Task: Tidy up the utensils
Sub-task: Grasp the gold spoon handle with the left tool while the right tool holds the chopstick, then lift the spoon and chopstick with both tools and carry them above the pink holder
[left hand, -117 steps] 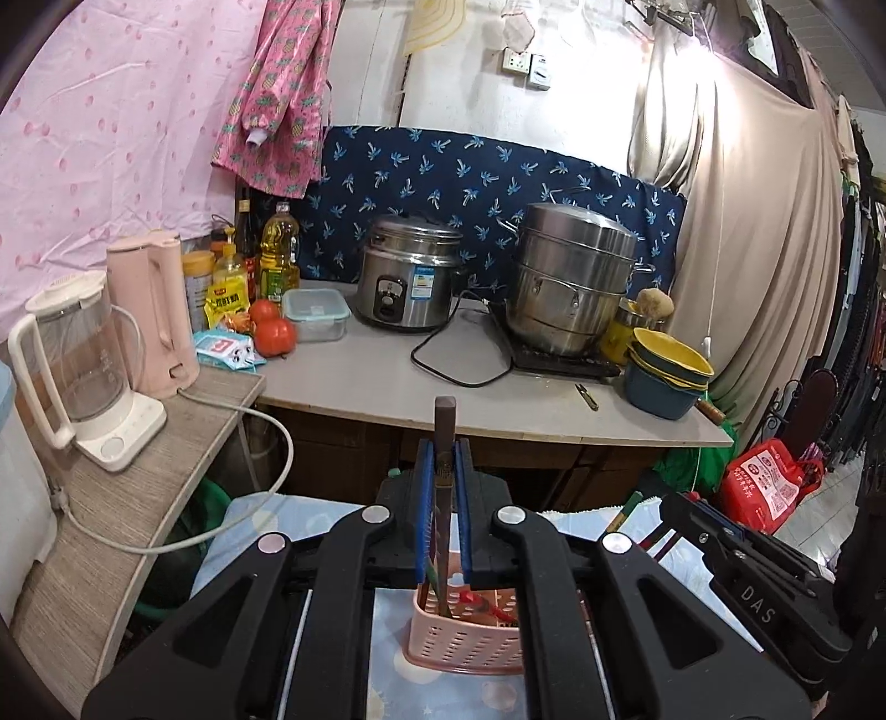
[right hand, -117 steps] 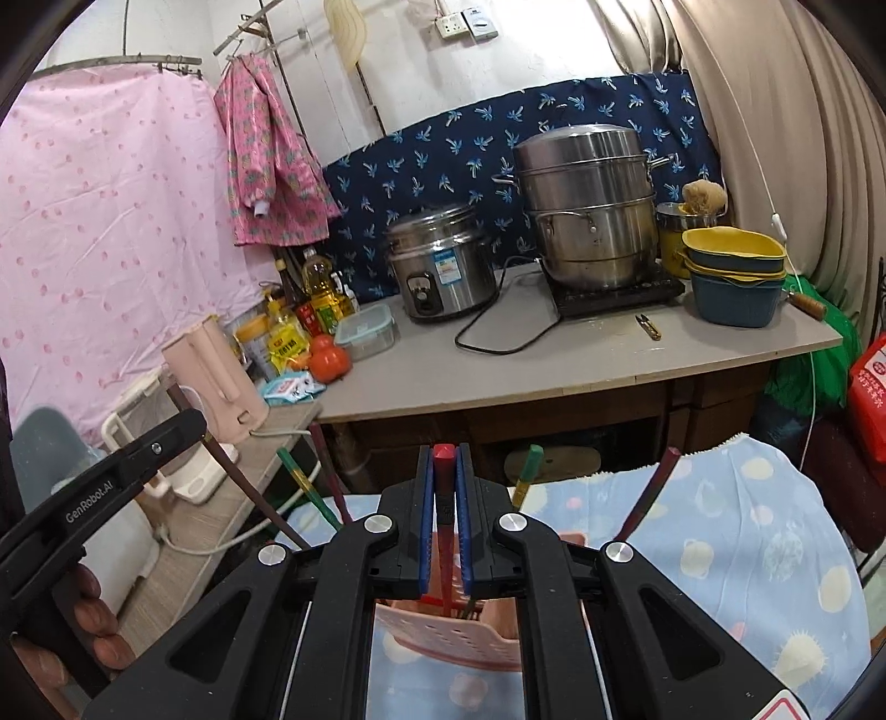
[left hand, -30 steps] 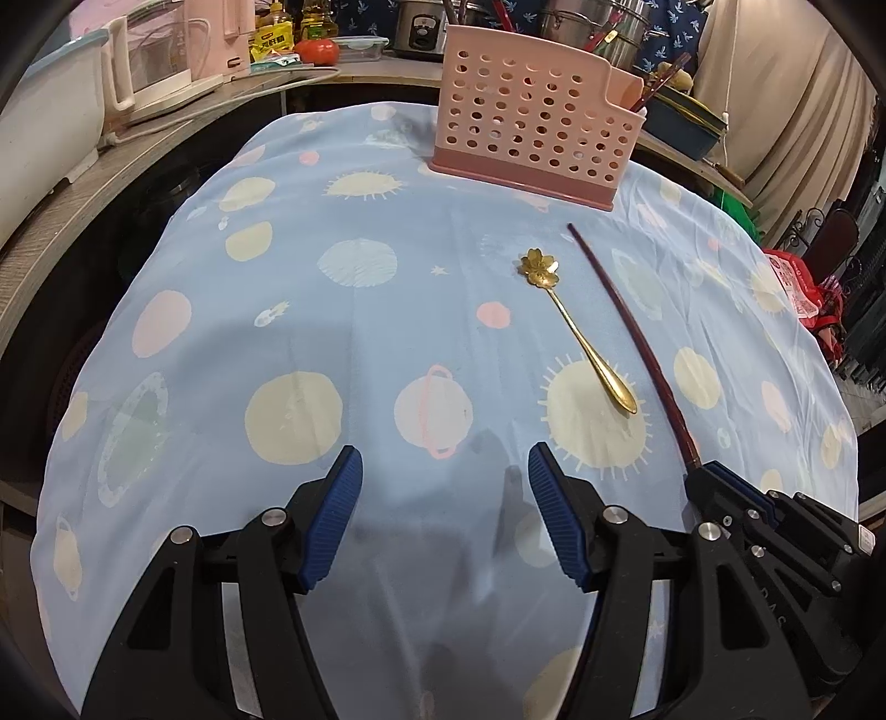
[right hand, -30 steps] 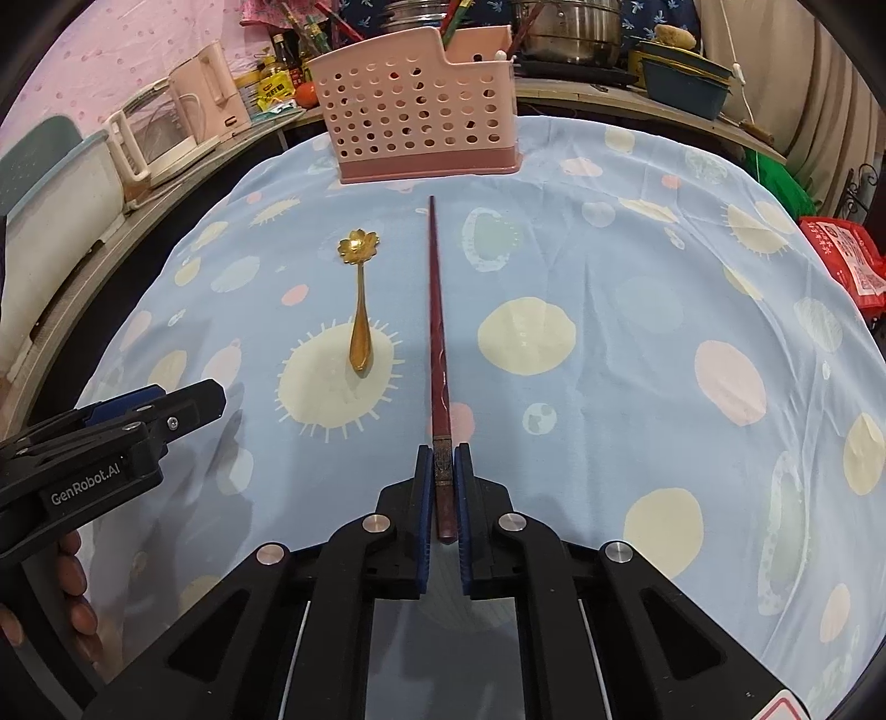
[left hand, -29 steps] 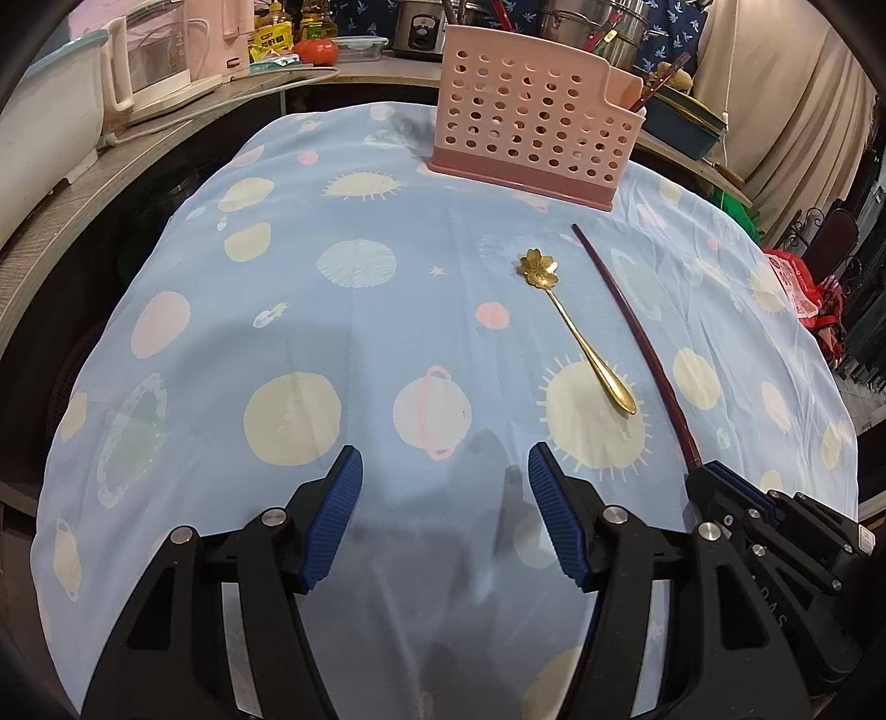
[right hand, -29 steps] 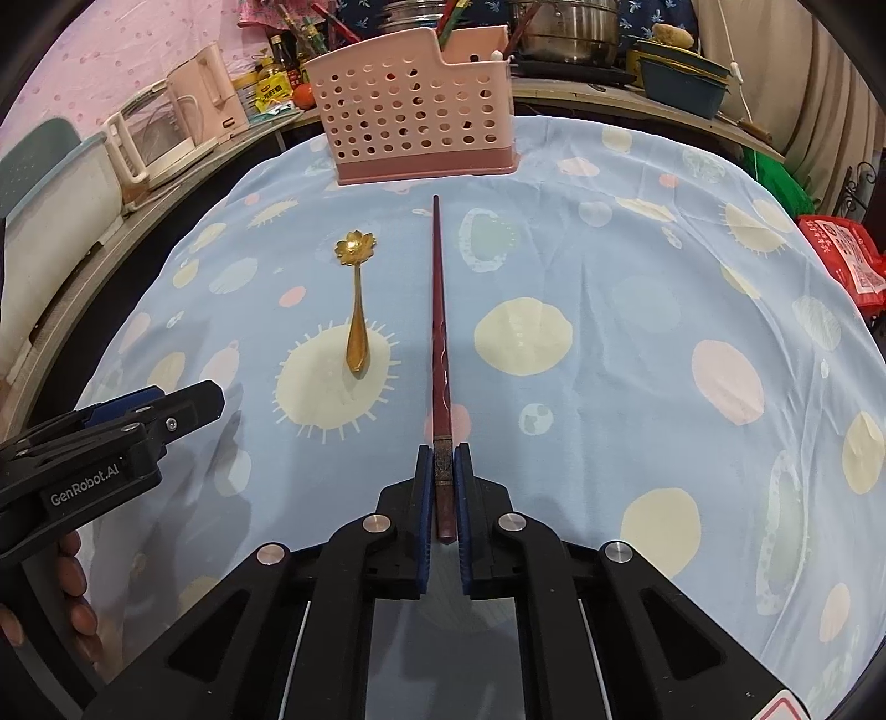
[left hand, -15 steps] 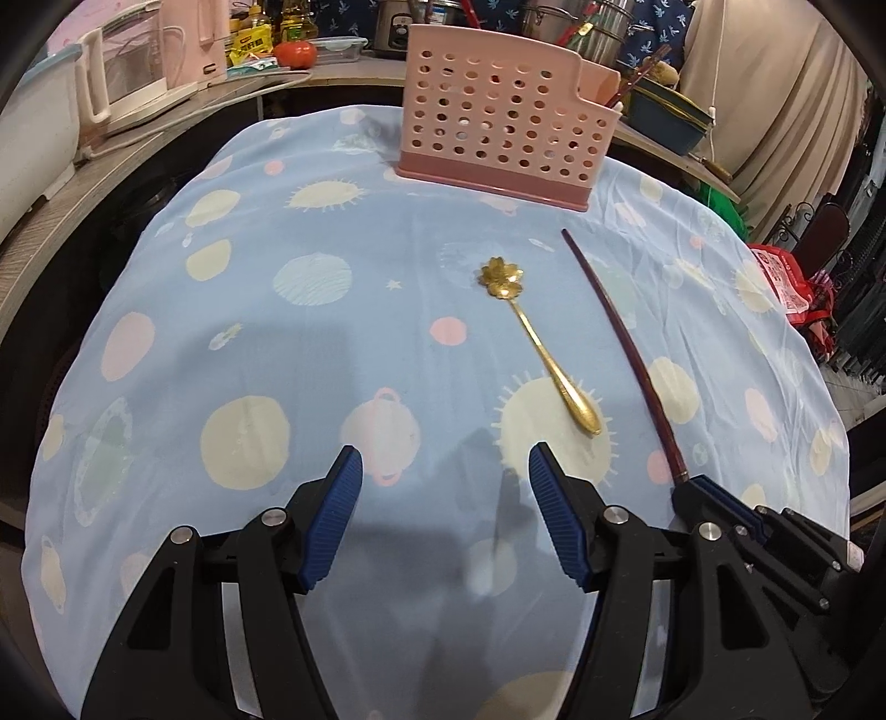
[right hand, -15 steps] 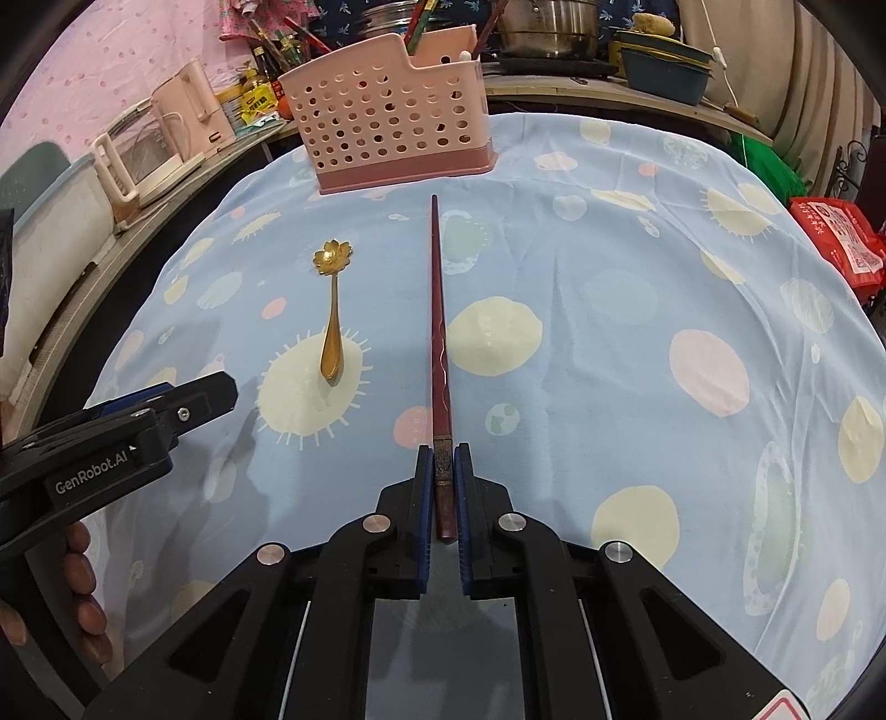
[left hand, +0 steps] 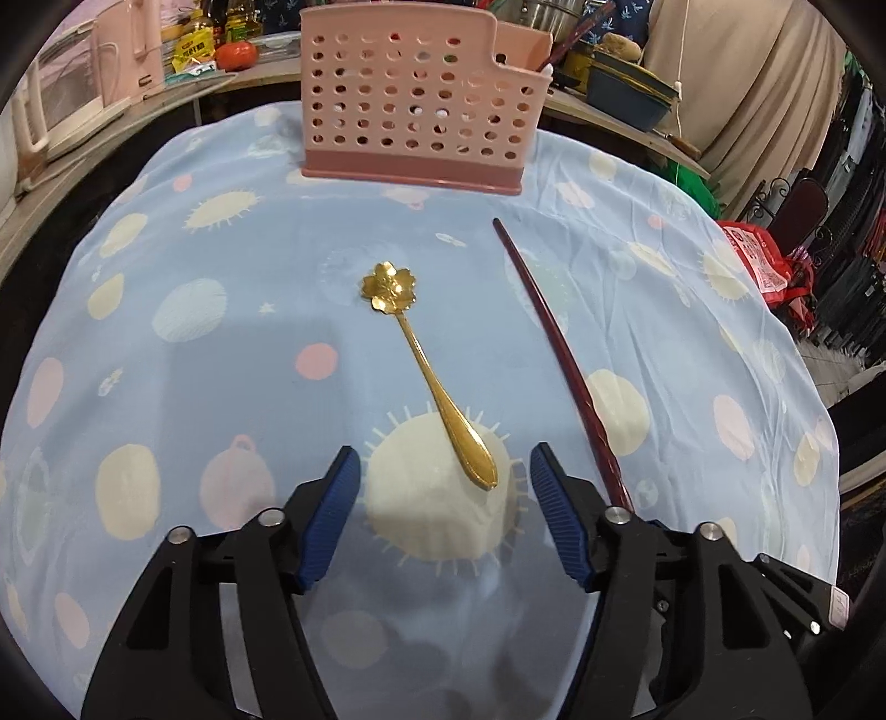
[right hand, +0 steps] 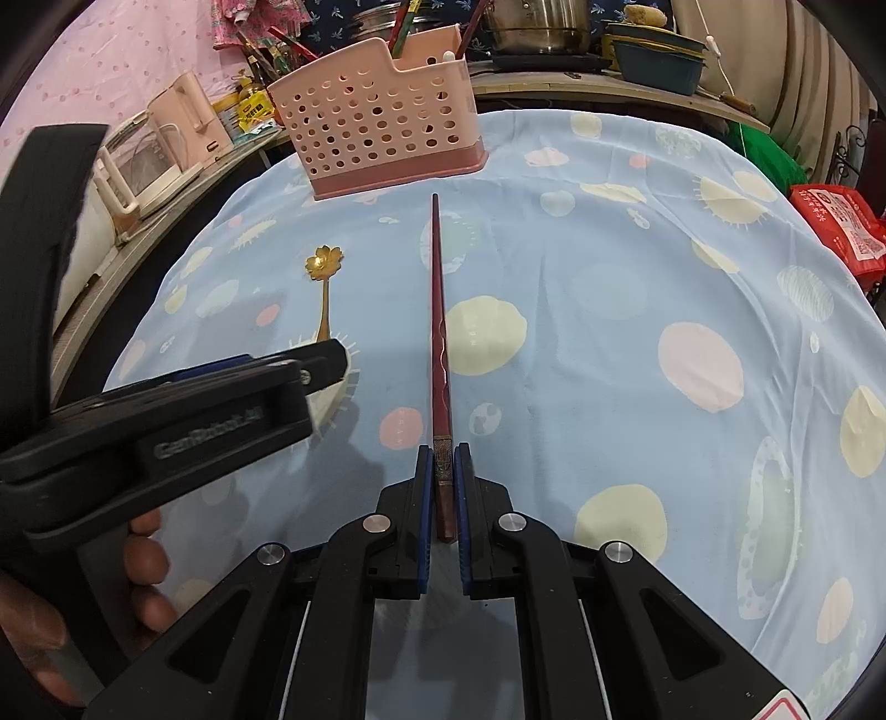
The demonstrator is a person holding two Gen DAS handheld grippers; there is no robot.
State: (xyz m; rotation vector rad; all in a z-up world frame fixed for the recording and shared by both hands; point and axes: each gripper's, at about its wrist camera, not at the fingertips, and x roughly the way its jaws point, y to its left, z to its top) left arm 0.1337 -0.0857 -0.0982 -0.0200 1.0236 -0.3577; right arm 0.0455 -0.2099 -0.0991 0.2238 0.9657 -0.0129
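A gold spoon (left hand: 429, 376) with a flower-shaped bowl lies flat on the desk, on a pale blue cloth (left hand: 232, 354) printed with suns and planets; its bowl points toward the far edge and its handle end rests on a cream sun print. Just to its right lies a long dark red chopstick (left hand: 559, 354), its thin tip aimed at the pink perforated utensil basket (left hand: 412, 105) that stands upright at the far side of the cloth. Spoon and chopstick lie near each other but apart.

The left hand-held gripper (left hand: 446, 493) hangs low over the cloth with its blue-padded jaws spread wide — the spoon's handle end sits between them, touched by neither pad. The right hand-held gripper (right hand: 441, 487) has its jaws drawn narrow and clamped on the thick, ornamented end of the chopstick, whose length runs straight forward along the cloth toward the basket.

In the right wrist view the basket already holds several chopsticks and other utensils (right hand: 410, 33), standing at angles above its rim. Behind it, a counter carries a steel pot (right hand: 534, 22), stacked bowls (right hand: 656, 58), a pink kettle (right hand: 191, 113) and bottles. A red bag (right hand: 841, 227) sits off the cloth's right edge.
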